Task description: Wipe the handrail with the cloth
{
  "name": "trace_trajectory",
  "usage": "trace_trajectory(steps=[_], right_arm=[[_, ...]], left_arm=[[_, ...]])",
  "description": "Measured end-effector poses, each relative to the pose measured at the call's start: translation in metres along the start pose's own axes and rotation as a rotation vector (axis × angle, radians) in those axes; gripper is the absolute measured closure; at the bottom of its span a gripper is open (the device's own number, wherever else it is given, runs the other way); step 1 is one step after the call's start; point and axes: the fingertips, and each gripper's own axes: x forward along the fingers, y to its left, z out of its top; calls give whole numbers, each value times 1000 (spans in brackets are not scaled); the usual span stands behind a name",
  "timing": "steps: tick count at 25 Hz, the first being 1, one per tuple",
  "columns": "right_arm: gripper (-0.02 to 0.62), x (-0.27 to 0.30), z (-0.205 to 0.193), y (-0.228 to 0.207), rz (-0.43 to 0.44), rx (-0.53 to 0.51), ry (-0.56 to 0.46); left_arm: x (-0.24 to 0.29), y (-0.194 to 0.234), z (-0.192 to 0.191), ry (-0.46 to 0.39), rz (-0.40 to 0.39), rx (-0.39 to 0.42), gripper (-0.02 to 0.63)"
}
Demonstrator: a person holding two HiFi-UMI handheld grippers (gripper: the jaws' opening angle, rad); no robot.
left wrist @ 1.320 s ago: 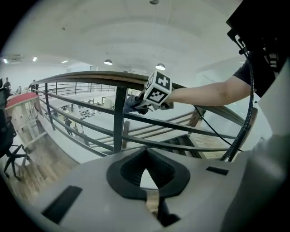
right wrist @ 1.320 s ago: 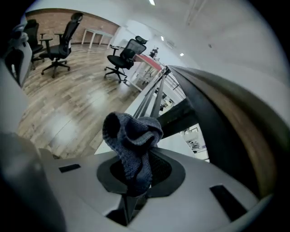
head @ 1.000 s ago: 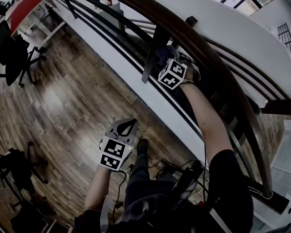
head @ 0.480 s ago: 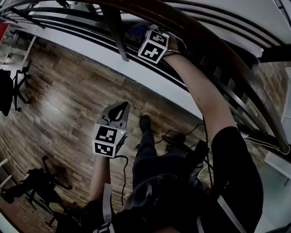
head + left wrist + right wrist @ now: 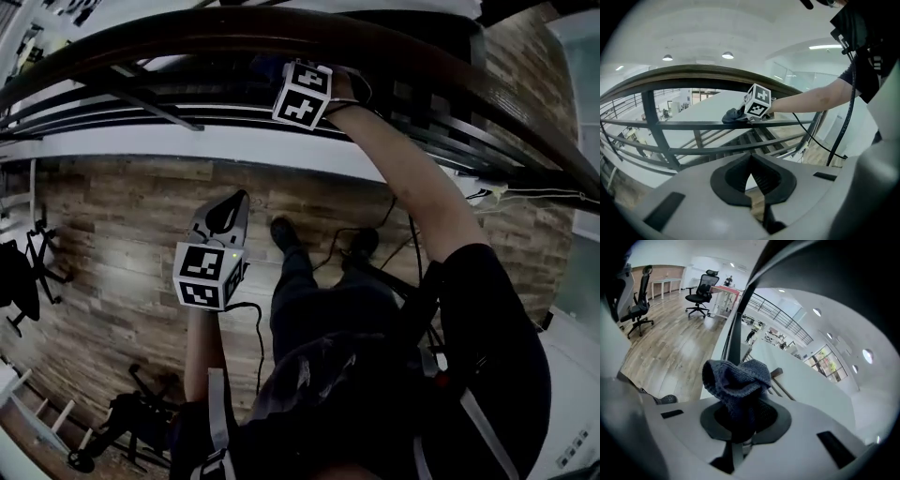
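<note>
The dark brown wooden handrail arcs across the top of the head view, above black metal bars. My right gripper reaches up just under it and is shut on a bunched dark blue knitted cloth. In the left gripper view the cloth sits level with the upper metal bar, below the wooden handrail. I cannot tell whether the cloth touches the wood. My left gripper hangs low over the floor, away from the railing, jaws shut and empty.
A wood-plank floor lies below, with cables and the person's shoe on it. Office chairs and desks stand further off. A black upright post of the railing stands to the left.
The head view has swung, so the handrail now runs across the top. The right gripper stays at the railing with the cloth. The left gripper still hangs low, shut.
</note>
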Motion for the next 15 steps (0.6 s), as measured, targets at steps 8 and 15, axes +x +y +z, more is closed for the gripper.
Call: trace_trajectory(steps=[8,15], right_arm=[[558,-101,-202,-21,-96,128,106],[558,-164,-291,-3,-79,168,24]], left_arm=[[49,-139,44,57,-126,189,598],[90,-234,74,92,-181,314,598]])
